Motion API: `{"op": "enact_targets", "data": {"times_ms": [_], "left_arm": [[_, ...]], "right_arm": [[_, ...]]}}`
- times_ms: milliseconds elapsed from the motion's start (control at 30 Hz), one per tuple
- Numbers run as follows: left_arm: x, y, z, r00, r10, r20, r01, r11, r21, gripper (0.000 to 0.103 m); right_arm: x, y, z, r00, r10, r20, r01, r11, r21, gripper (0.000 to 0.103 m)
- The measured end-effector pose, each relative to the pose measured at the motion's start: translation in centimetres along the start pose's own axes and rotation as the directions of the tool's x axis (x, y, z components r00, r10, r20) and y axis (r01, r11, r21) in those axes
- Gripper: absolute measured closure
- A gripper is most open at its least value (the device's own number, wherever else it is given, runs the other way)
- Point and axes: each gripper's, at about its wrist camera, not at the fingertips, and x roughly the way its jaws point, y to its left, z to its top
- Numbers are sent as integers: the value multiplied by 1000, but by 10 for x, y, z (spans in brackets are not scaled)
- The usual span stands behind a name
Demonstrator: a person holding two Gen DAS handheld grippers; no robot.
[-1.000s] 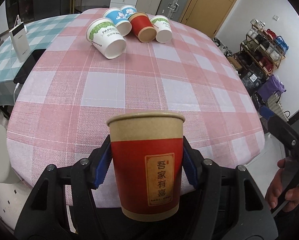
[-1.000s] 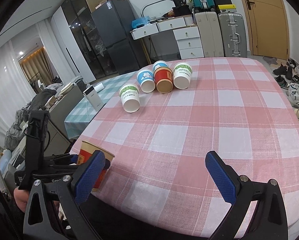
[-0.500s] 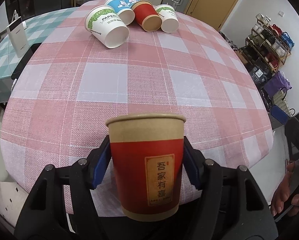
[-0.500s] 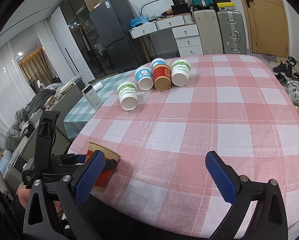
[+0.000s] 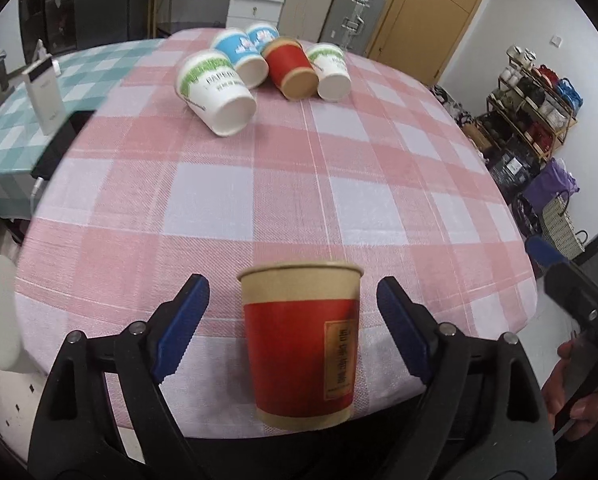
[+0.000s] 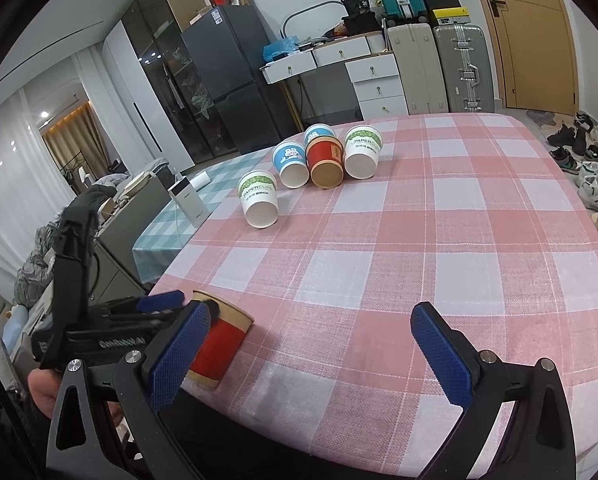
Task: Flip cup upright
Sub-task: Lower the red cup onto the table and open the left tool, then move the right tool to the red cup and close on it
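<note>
Left wrist view: left gripper (image 5: 293,320) with jaws spread wide, blue pads (image 5: 183,326) clear of both sides of the red cup (image 5: 301,344). Cup upright, mouth up, standing right at the near edge of the counter (image 5: 259,184), base close to the overhang of the pink checked cloth. Five more cups lying on their sides at the far end: the nearer green-print cup (image 5: 215,92) apart from the rest, then a red one (image 5: 291,68) among white and blue ones.

Right wrist view: right gripper (image 6: 311,356) likewise wide open, gripping nothing, hovering low over the near edge. Red cup (image 6: 219,344) seen partly behind the left pad, appearing to lean, though possibly only fisheye bend. Left gripper (image 6: 159,304) close beside it, gap to the rim hard to judge.

Likely risks: clipping the rim with a pad while backing away, enough to tip so light a paper cup. So near the edge, a fall probably onto the floor rather than the counter. Dragging the cloth with a low jaw also enough to topple it.
</note>
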Motion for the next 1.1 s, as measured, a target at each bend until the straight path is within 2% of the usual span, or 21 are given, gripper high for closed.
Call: {"op": "enact_targets", "data": {"times_ms": [100, 200, 333, 533, 667, 800, 867, 933, 1033, 1100], "left_arm": [[-24, 0, 7, 999, 12, 49, -12, 1000, -5, 15], [-56, 0, 12, 993, 24, 115, -21, 999, -24, 0], [-95, -2, 10, 980, 45, 196, -41, 999, -25, 1], [-134, -8, -13, 943, 149, 298, -159, 987, 9, 1], [-140, 0, -31, 944, 151, 294, -162, 987, 12, 1], [-135, 17, -41, 952, 139, 274, -139, 990, -19, 1], [-129, 26, -43, 956, 126, 264, -122, 992, -30, 1], [-122, 33, -43, 962, 96, 254, -90, 995, -37, 1], [-114, 45, -42, 963, 94, 252, -83, 995, -53, 1], [-106, 56, -42, 967, 91, 239, -77, 995, -70, 1]], "right_arm": [[-1, 1, 2, 1000, 21, 1, -21, 1000, 10, 1], [-4, 7, 5, 999, 40, 3, -40, 999, 5, 1], [-10, 20, 9, 996, 85, -4, -85, 996, 2, 1], [-8, 40, 12, 974, 217, -71, -214, 976, 45, 1], [9, 44, 7, 951, 273, -144, -260, 960, 104, 1], [34, 50, 4, 919, 318, -233, -287, 945, 157, 1], [55, 53, 1, 891, 347, -293, -303, 935, 184, 1], [79, 52, -2, 852, 393, -345, -327, 915, 236, 1], [113, 43, -7, 809, 435, -396, -309, 887, 343, 1], [127, 41, -6, 799, 440, -409, -298, 881, 367, 1]]}}
